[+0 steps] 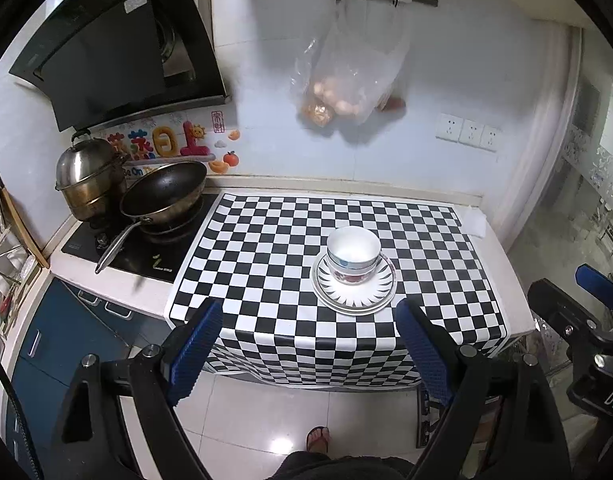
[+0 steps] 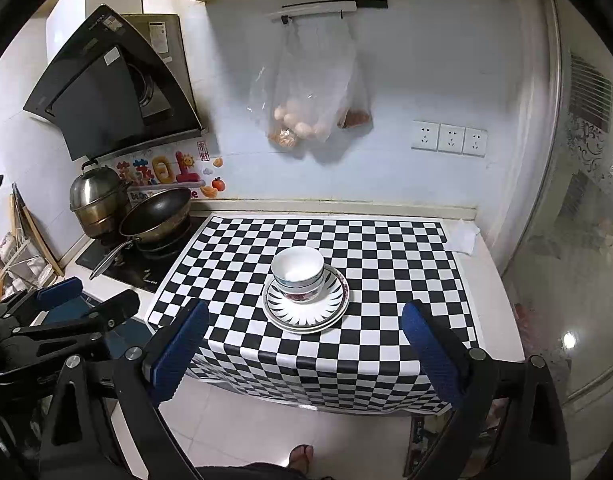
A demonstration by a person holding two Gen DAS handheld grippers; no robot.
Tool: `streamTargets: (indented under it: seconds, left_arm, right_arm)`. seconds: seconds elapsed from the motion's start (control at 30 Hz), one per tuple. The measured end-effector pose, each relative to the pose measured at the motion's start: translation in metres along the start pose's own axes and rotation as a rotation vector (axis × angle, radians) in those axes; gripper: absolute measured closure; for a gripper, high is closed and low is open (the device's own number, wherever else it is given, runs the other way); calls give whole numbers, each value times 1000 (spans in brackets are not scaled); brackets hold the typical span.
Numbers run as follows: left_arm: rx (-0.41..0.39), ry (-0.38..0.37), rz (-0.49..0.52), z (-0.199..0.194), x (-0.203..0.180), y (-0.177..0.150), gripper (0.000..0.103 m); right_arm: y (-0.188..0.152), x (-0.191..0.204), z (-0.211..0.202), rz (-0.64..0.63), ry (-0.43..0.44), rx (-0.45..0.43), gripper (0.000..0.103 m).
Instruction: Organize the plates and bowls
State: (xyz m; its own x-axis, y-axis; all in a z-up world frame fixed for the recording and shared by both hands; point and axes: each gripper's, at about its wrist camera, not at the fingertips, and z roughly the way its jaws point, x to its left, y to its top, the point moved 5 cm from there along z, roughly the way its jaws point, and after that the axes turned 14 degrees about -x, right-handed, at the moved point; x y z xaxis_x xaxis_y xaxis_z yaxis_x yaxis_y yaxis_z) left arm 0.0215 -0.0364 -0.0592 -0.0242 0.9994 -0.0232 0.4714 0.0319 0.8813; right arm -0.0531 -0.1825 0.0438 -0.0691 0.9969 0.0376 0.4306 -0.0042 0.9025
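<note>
Dishes stacked; both tongs released and clear of the surface.

Nested bowls [image 1: 353, 254] sit on stacked plates [image 1: 354, 294], one pile on the checkered cloth [image 1: 266, 248], right of centre and nearer the front edge of the surface [image 1: 502, 280]. Left tongs [image 1: 310, 354] and right tongs [image 2: 306, 356] hang spread wide over the floor before the front edge, grasping nothing. No loose dishes show elsewhere on the cloth, so stacking looks done. Possibly left: moving the pile, judged only.
</note>
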Motion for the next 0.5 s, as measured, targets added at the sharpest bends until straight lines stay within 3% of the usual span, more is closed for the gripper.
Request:
streamTargets:
  seconds: [0.5]
  left_arm:
    - [-14,9,0,-11,6,-2,15]
  right_arm:
    - [5,-2,-9,-8,-20,-12,3]
